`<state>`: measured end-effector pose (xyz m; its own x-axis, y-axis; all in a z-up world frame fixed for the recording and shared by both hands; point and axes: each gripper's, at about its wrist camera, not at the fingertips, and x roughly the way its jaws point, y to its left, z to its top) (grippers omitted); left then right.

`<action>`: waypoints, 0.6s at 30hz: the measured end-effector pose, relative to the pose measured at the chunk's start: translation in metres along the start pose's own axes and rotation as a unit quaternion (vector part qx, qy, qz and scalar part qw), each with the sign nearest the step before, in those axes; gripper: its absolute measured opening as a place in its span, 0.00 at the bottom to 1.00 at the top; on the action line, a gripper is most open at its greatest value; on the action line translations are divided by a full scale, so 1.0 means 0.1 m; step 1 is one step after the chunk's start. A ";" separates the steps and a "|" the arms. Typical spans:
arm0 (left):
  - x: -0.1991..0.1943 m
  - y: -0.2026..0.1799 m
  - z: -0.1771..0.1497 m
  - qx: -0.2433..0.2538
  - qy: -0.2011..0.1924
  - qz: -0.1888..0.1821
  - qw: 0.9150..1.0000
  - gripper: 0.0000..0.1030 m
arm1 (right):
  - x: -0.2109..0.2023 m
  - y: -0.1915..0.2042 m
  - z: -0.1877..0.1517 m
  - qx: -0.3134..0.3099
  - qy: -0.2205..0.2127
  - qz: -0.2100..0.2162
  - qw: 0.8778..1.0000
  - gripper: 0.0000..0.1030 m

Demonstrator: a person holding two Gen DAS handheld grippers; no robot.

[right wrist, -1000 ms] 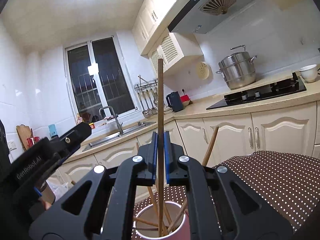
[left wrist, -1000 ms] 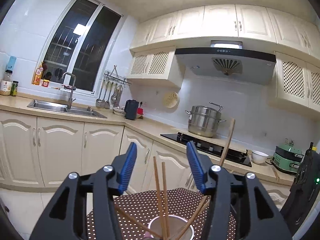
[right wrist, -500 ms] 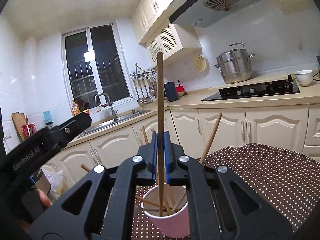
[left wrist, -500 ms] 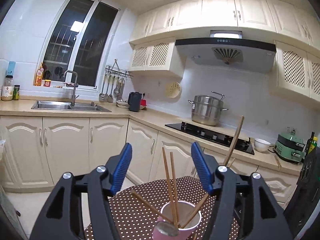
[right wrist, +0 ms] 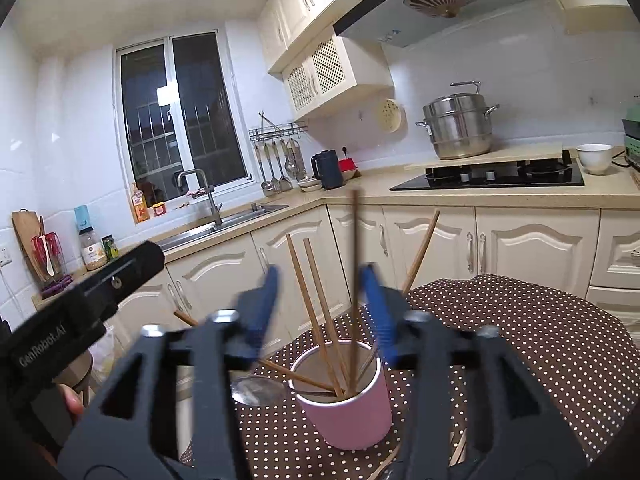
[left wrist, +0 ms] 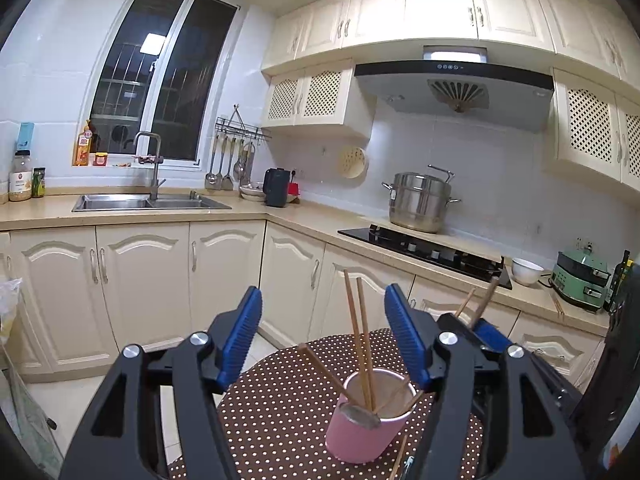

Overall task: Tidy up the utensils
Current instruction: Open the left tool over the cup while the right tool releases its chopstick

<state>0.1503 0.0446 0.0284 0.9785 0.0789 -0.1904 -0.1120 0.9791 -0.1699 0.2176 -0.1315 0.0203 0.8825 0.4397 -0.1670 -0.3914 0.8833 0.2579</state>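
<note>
Pink and squat, the cup [right wrist: 347, 404] stands on the brown polka-dot tablecloth [right wrist: 520, 344] just beyond the right gripper [right wrist: 322, 312], whose blue jaws stand wide apart and blurred, gripping nothing. A dark chopstick [right wrist: 353, 280] stands nearly upright between those jaws with its lower end down inside the cup, touched by neither pad as far as the blur allows. Several lighter chopsticks [right wrist: 316, 312] lean in the same cup, and a spoon [right wrist: 256, 390] rests with its bowl against the rim on the left.

From the other side, the left gripper [left wrist: 324, 336] also hangs open and empty, framing the cup without touching it. Thin wooden sticks [right wrist: 456, 452] lie on the cloth at the foot of the cup, near the bottom edge of the right wrist view, so I judge a few pieces are not yet gathered.

Most of the sorting looks done: the cup holds a good bundle. What remains appears to be the loose pieces on the cloth.

Farther back, cream cabinets run under a counter carrying a black hob [right wrist: 488, 176], a steel steamer pot [right wrist: 458, 128], a white bowl [right wrist: 595, 157] and a sink [left wrist: 148, 202] below the dark window.
</note>
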 end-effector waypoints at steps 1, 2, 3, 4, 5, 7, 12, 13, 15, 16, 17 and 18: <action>-0.01 0.01 0.01 0.000 -0.001 0.001 1.000 0.62 | -0.02 0.01 0.01 -0.001 0.000 -0.001 1.000 0.46; -0.04 0.02 0.01 -0.001 -0.001 0.003 1.000 0.62 | -0.05 0.02 0.01 -0.002 -0.001 -0.002 1.000 0.46; -0.06 0.04 0.01 -0.002 0.000 0.003 1.000 0.63 | -0.07 0.03 0.02 -0.004 -0.002 -0.004 1.000 0.48; -0.07 0.04 0.01 -0.002 0.001 0.002 1.000 0.63 | -0.10 0.04 0.02 -0.004 -0.003 -0.006 1.000 0.50; -0.08 0.04 0.02 -0.003 0.002 0.001 1.000 0.63 | -0.13 0.04 0.03 -0.003 -0.003 -0.007 1.000 0.53; -0.10 0.04 0.02 -0.002 0.009 -0.003 1.000 0.63 | -0.16 0.05 0.05 -0.002 -0.001 -0.007 1.000 0.59; -0.15 0.04 -0.02 0.008 0.030 -0.018 0.999 0.68 | -0.35 0.03 0.08 -0.006 0.000 -0.019 1.000 0.68; -0.16 0.04 -0.03 0.009 0.033 -0.020 0.999 0.68 | -0.39 0.01 0.09 -0.005 -0.002 -0.022 1.000 0.69; -0.16 0.05 -0.06 0.005 0.051 -0.036 0.998 0.71 | -0.47 -0.02 0.10 -0.001 -0.002 -0.027 1.000 0.71; -0.15 0.06 -0.07 0.004 0.061 -0.046 0.997 0.71 | -0.52 -0.05 0.10 -0.001 0.000 -0.031 1.000 0.71; -0.14 0.06 -0.10 0.005 0.076 -0.057 0.995 0.71 | -0.56 -0.07 0.10 -0.003 0.002 -0.034 0.999 0.71; -0.12 0.06 -0.13 0.009 0.093 -0.067 0.993 0.71 | -0.60 -0.08 0.09 -0.005 0.003 -0.036 0.999 0.72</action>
<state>0.1356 0.0469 0.0172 0.9356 -0.0874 -0.3421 0.0228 0.9818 -0.1885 0.1704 -0.1662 0.0372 0.9069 0.3760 -0.1901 -0.3297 0.9143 0.2353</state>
